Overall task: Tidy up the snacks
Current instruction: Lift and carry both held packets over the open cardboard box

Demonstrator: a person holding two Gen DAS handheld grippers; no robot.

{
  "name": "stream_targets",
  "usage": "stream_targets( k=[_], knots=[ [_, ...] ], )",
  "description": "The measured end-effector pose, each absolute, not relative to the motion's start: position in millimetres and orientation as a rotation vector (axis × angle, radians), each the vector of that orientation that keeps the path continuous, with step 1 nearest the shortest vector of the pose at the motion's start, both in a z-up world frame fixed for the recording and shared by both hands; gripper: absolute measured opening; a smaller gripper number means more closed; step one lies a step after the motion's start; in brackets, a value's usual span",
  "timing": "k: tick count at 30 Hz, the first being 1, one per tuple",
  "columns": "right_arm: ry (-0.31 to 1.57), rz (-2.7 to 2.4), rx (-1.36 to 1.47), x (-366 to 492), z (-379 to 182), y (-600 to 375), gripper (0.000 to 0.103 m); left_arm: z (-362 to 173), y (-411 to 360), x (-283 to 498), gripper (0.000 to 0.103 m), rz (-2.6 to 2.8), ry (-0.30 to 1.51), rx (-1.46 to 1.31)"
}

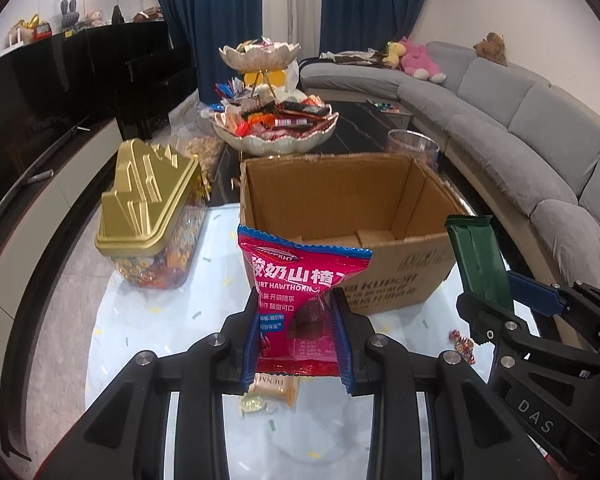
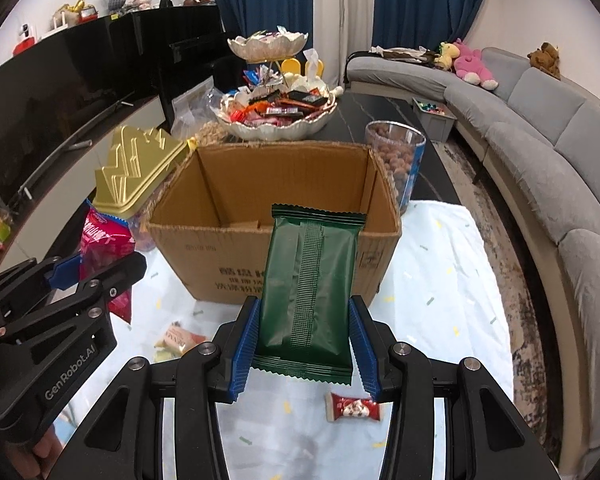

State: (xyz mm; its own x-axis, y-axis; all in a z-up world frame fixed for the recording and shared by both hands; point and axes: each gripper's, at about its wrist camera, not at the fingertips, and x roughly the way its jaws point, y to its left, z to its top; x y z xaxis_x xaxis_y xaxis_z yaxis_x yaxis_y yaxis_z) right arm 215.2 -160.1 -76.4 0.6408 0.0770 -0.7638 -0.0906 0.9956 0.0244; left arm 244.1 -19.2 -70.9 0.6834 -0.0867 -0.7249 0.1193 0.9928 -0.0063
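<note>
The left gripper (image 1: 296, 336) was clamped on the lower half of a red snack packet (image 1: 300, 280), its blue pads pressing the sides so the packet stood upright between the jaws, just short of the near wall of the open cardboard box (image 1: 384, 276) ahead. Only film was pinched at the edges, so the packet could have slid or folded out of the jaws on the way over the wall, and its tall top could have caught the torn rim and dropped outside. Beyond the jaws to the left stood a gold-lidded candy jar (image 1: 148, 216), near enough that a wide swing might have knocked it. Under the jaws lay a beige wafer packet (image 1: 276, 388), which a low pass could have dragged. The right gripper (image 2: 304, 344) was closed on a dark green bar packet (image 2: 312, 280), seam side up, leaning toward the same box (image 2: 204, 248); with both tools close together and aimed at one opening, they could have collided. A small red-and-white candy (image 2: 354, 408) lay just below the right jaws. Legible writing: the red packet read "酸奶山楂" and "URT HAWTHORN"; the box carried upside-down print, unreadable; the tools read "GenRobot.AI" and "DAS"; the beige packet's letters were inverted and unclear.
</note>
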Motion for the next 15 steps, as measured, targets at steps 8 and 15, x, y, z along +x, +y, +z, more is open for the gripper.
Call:
stream_targets(
  k=[8,15],
  knots=[
    [0.842,0.094,-0.023,226.5,-60.4,-161.6,0.045,-57.5,-24.1,257.1,0.032,-0.120,0.789,0.045],
    [0.822,0.088,-0.029,240.6,-49.7,-165.6,0.045,-47.8,-26.7,272.5,0.032,-0.122,0.773,0.048]
  ],
)
